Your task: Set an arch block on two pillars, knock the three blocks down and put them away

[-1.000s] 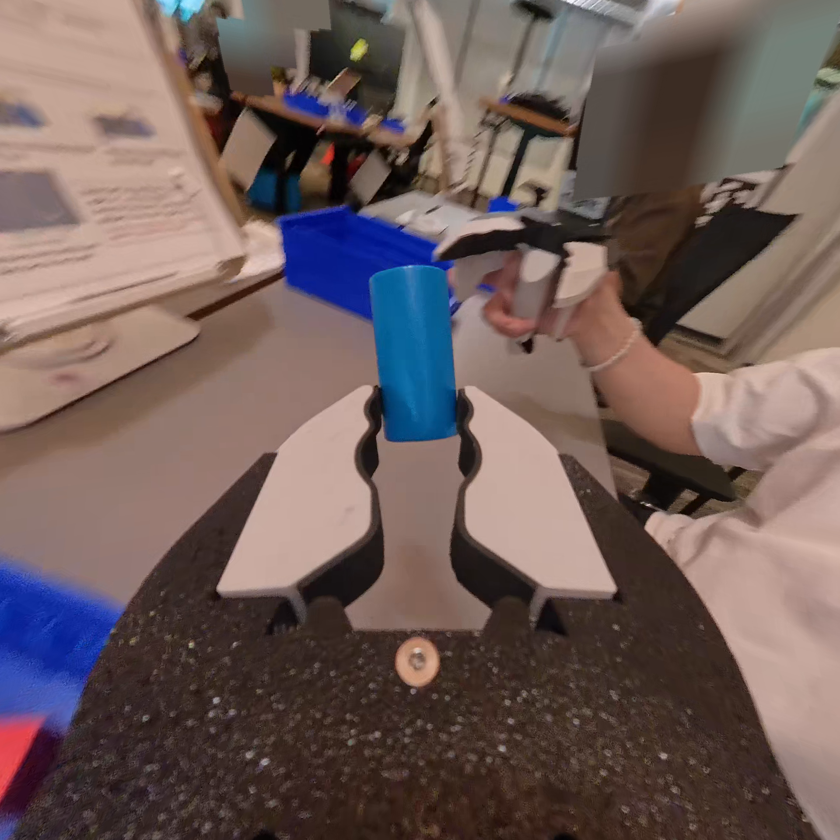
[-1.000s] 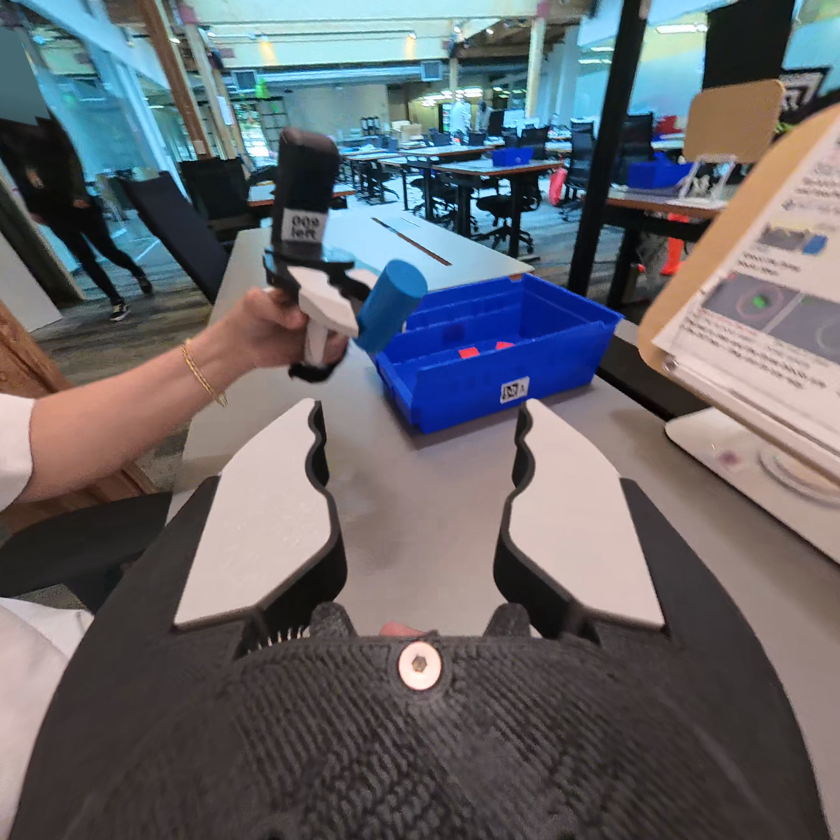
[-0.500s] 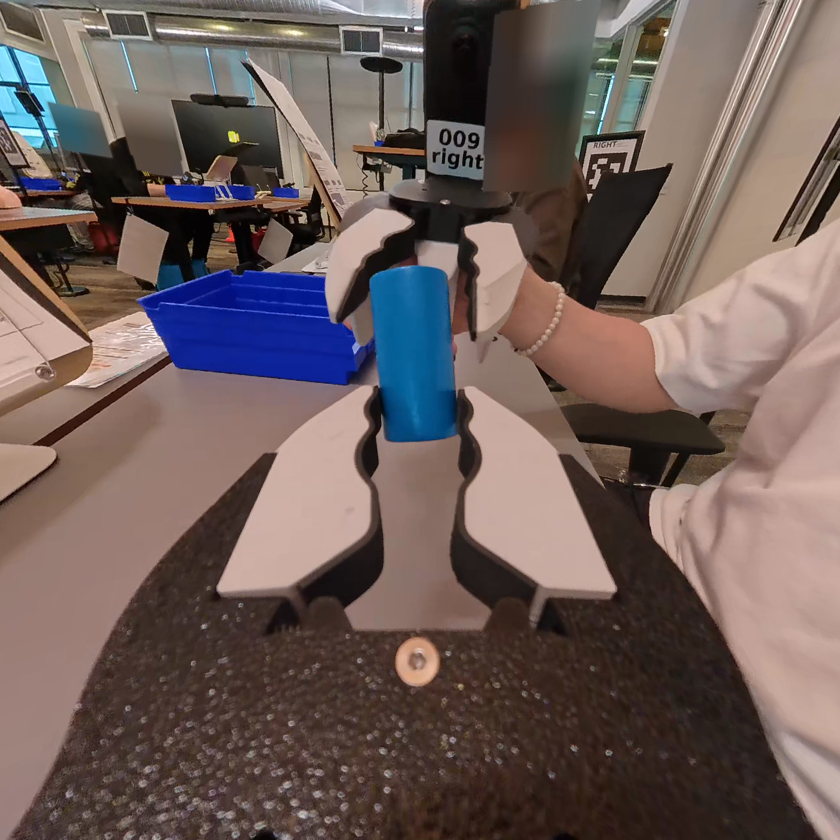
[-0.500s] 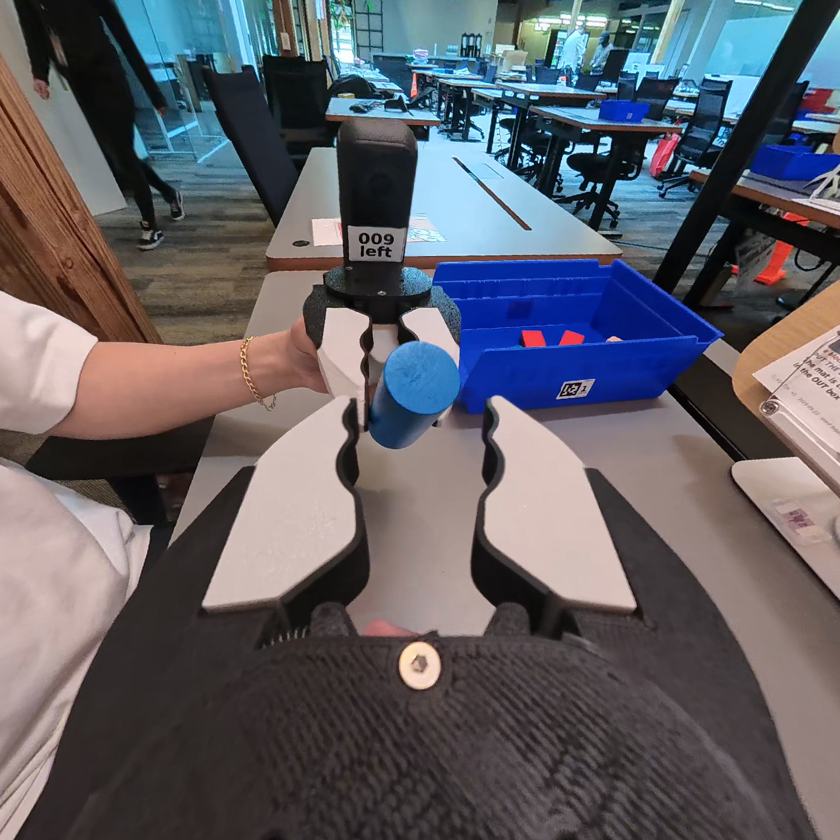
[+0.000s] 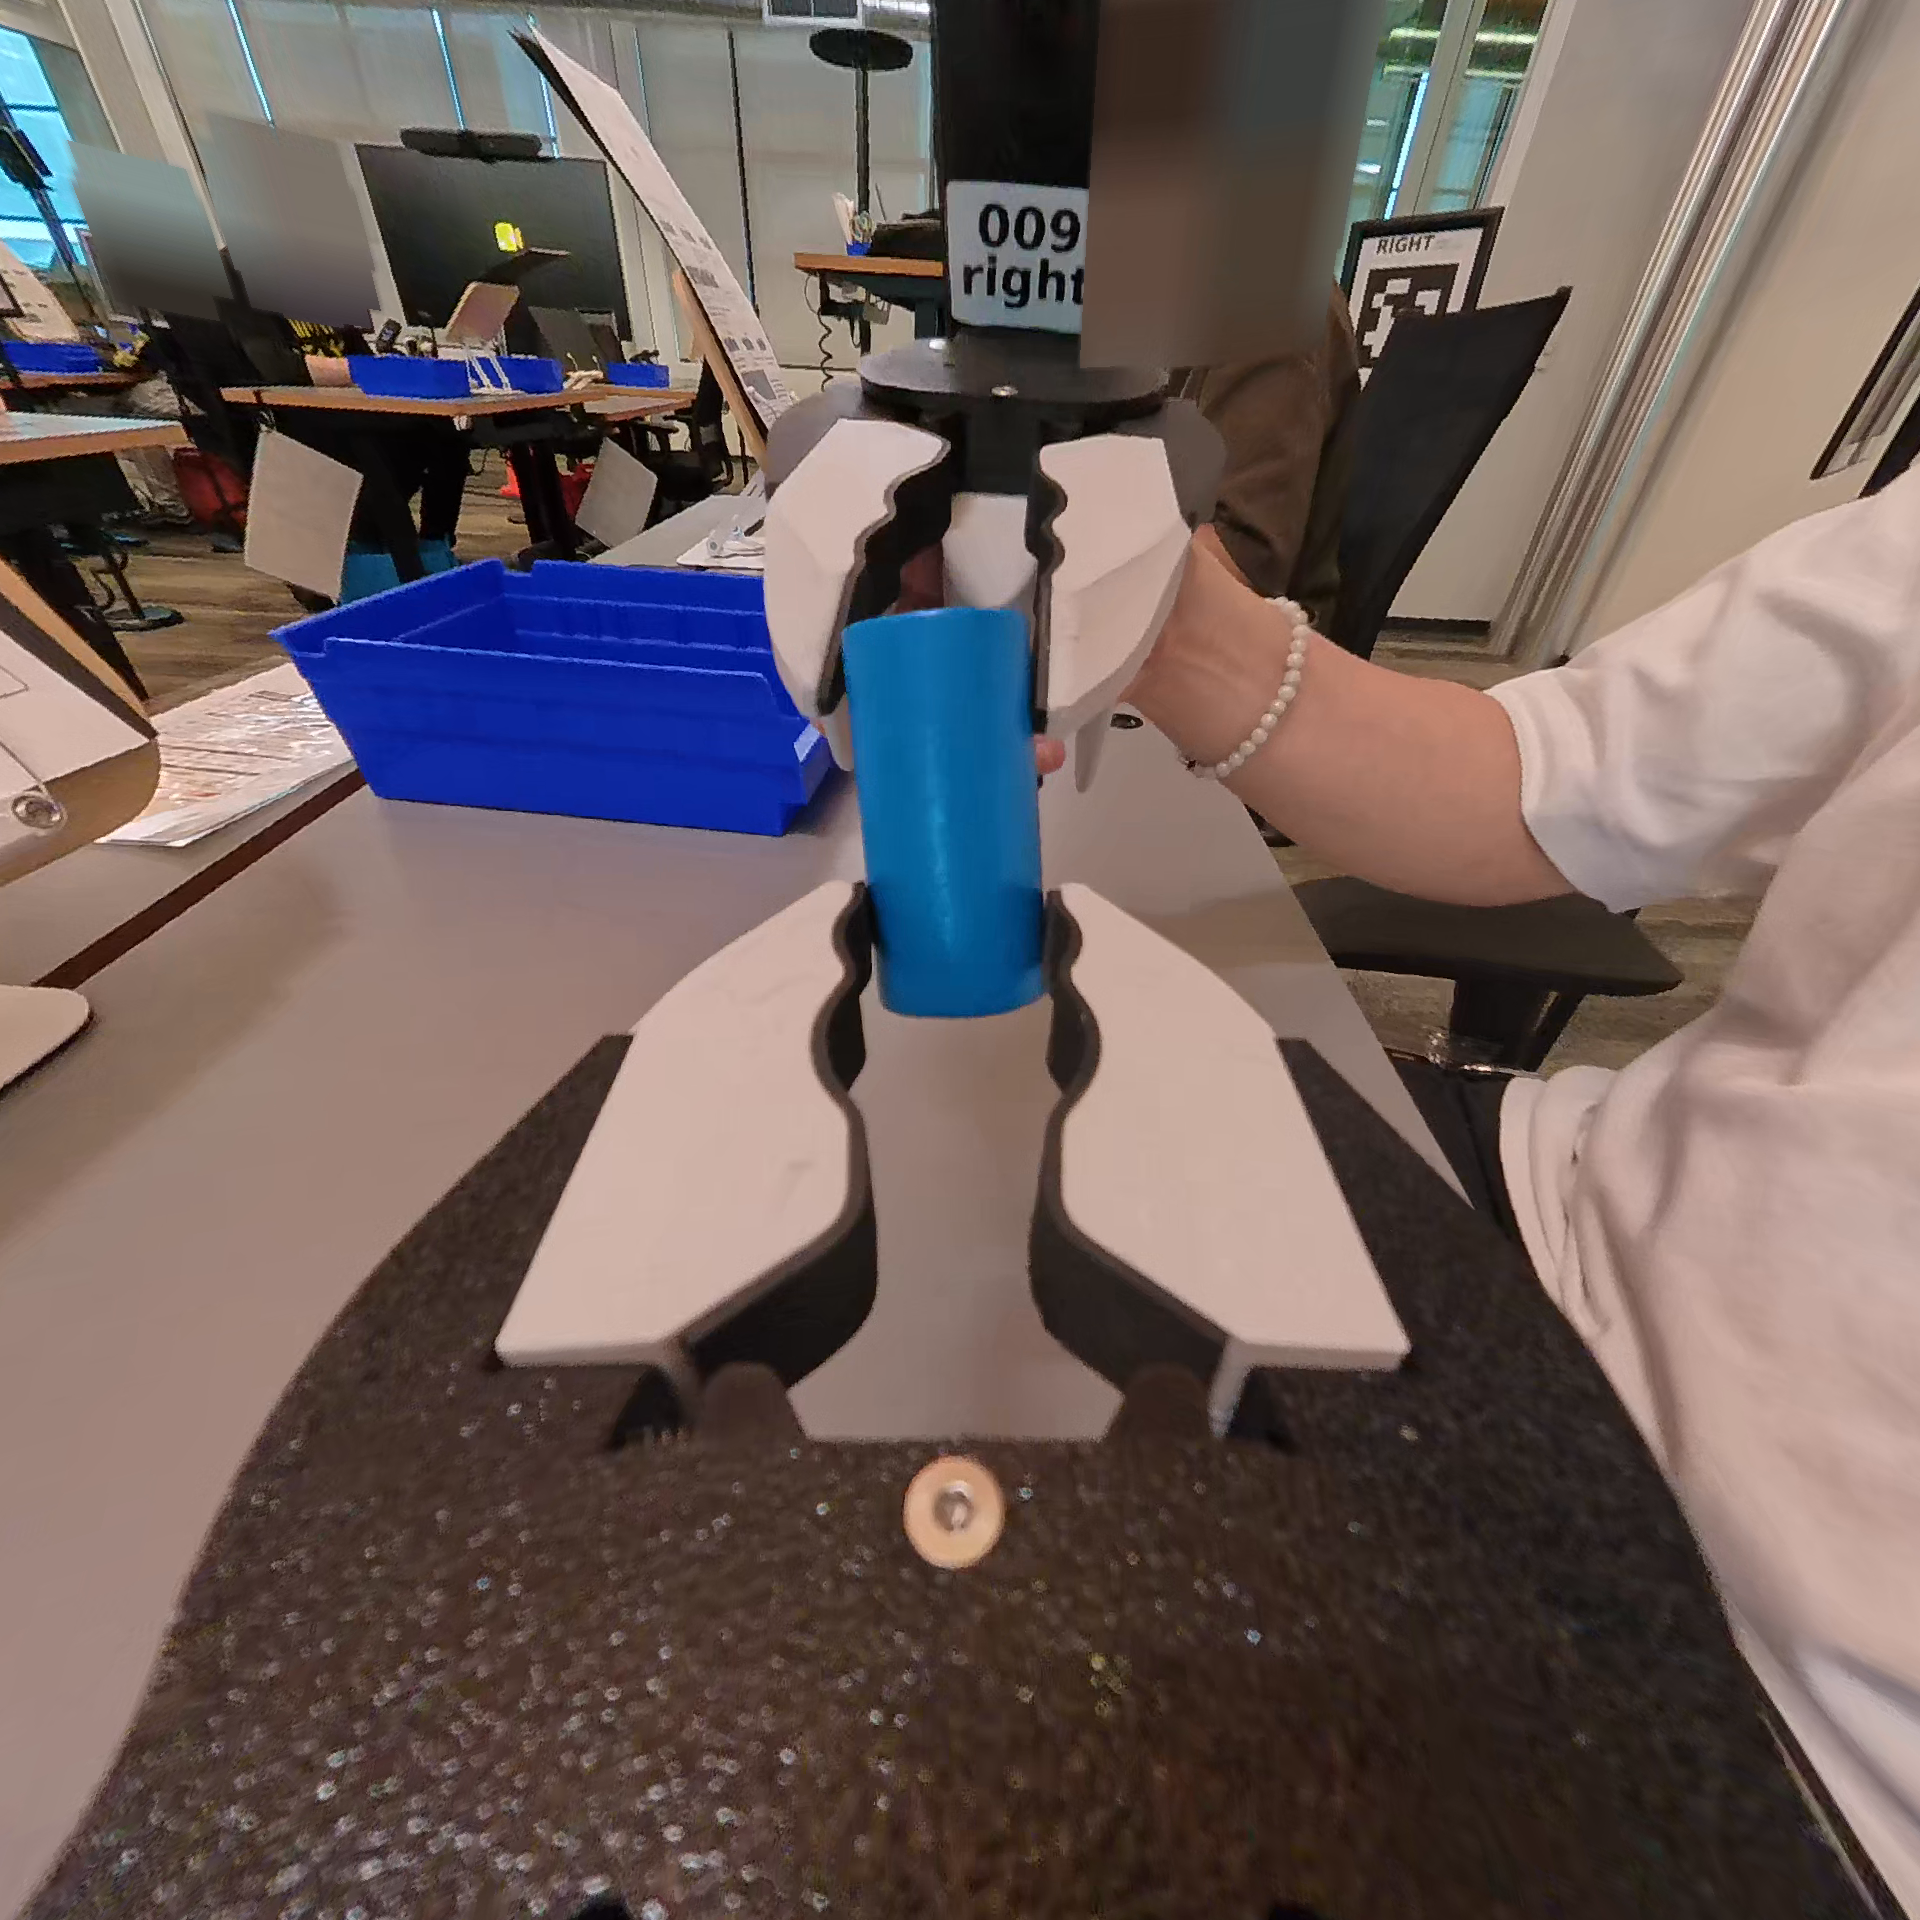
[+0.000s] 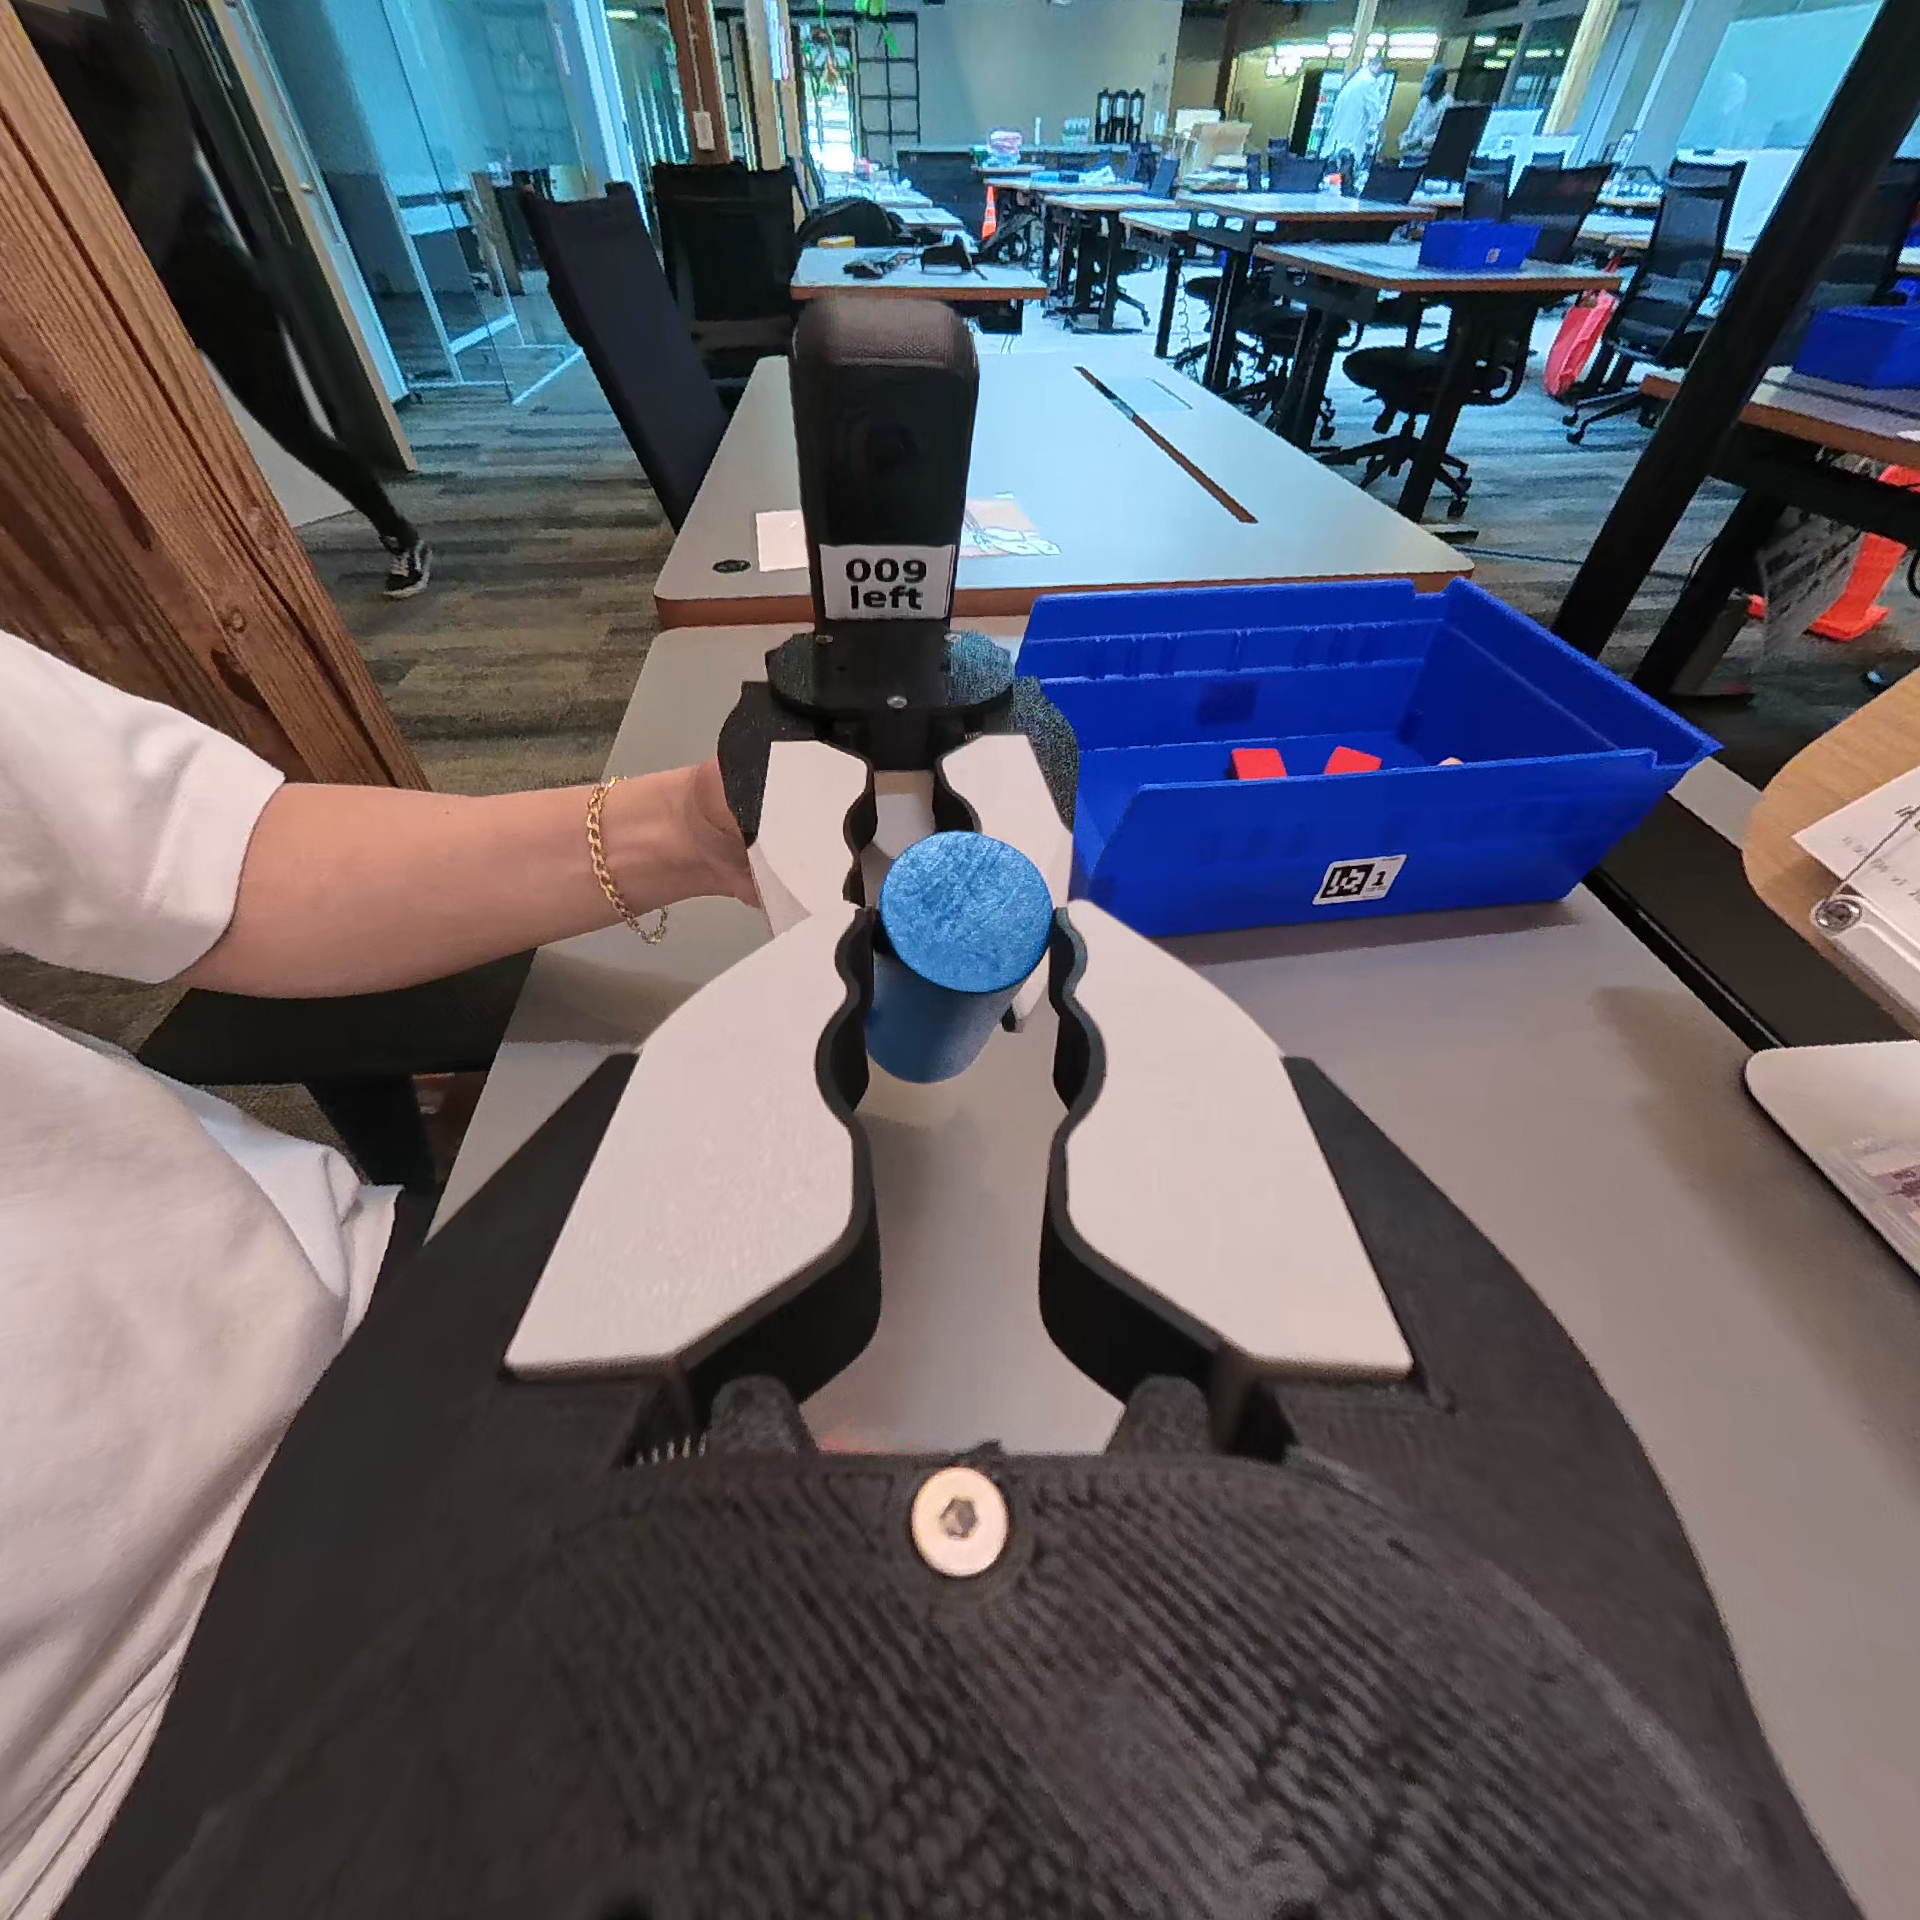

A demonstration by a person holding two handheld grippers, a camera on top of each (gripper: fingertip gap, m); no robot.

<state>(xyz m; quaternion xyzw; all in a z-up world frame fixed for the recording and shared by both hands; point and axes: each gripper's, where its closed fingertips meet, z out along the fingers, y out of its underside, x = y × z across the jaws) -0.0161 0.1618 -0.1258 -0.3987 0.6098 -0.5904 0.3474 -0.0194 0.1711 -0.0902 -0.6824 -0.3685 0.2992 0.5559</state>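
Note:
A blue cylinder [image 5: 951,810] is held over the grey table [image 5: 416,987] between both grippers. My left gripper [image 5: 958,914] is shut on its near end. My right gripper [image 6: 961,935] faces the left one and its fingers sit against both sides of the cylinder's [image 6: 961,925] other end, whose round face points at the camera. The right gripper also shows in the left wrist view [image 5: 935,707], around the cylinder's far end. The left gripper shows in the right wrist view [image 6: 914,904], behind the cylinder. A person's hands hold both tools.
A blue bin [image 6: 1351,831] holding two red blocks [image 6: 1257,766] stands on the table [image 6: 1455,1091] to the right of the grippers; it shows in the left wrist view [image 5: 582,748] too. A wooden board with papers [image 6: 1849,831] on a white stand is at the far right. Office desks and chairs stand beyond. The tips of both grippers are at nearly the same place.
The two grippers swung to face each other and came together. The right gripper narrowed from wide open and closed around the free end of the cylinder that the left gripper holds.

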